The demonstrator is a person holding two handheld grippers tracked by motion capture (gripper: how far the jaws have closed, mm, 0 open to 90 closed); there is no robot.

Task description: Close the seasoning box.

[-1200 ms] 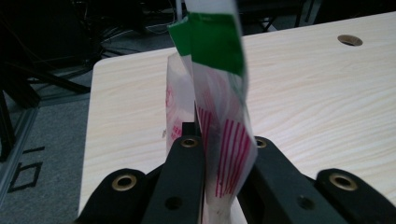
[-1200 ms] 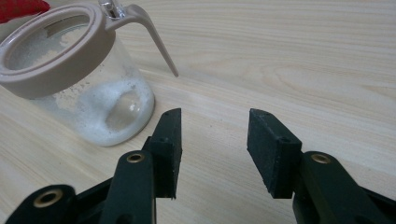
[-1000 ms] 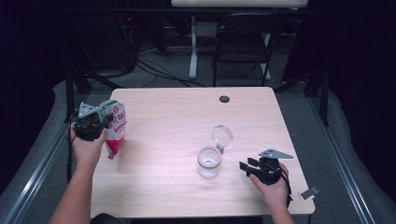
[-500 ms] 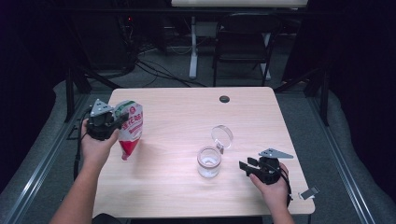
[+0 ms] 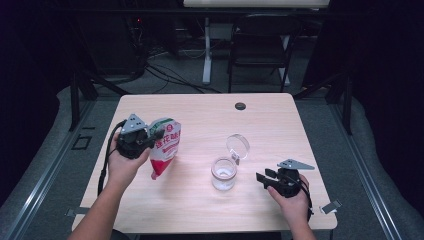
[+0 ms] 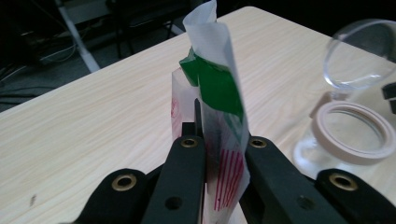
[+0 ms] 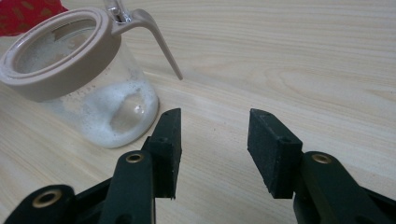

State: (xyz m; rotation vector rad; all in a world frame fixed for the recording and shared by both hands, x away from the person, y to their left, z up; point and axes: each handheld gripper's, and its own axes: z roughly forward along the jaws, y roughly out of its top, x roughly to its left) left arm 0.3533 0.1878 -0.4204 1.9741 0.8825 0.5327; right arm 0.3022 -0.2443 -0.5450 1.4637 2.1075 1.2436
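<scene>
A white pouch (image 5: 165, 147) with red print and a green top hangs tilted above the table's left side, its red bottom corner pointing down. My left gripper (image 5: 150, 139) is shut on the pouch (image 6: 219, 116) near its upper part. A clear glass jar (image 5: 223, 173) with a beige rim and its clear lid flipped open stands right of centre, with white powder at its bottom (image 7: 112, 112). My right gripper (image 5: 262, 177) rests open on the table just right of the jar, nothing between its fingers (image 7: 273, 149).
The wooden table (image 5: 280, 125) has a small black round cap (image 5: 240, 106) near its far edge. A metal clip (image 5: 331, 206) sticks out at the table's front right corner. A chair and cables lie on the floor beyond the table.
My left gripper has carried the pouch rightward, toward the jar. The right gripper and the jar have stayed still.
</scene>
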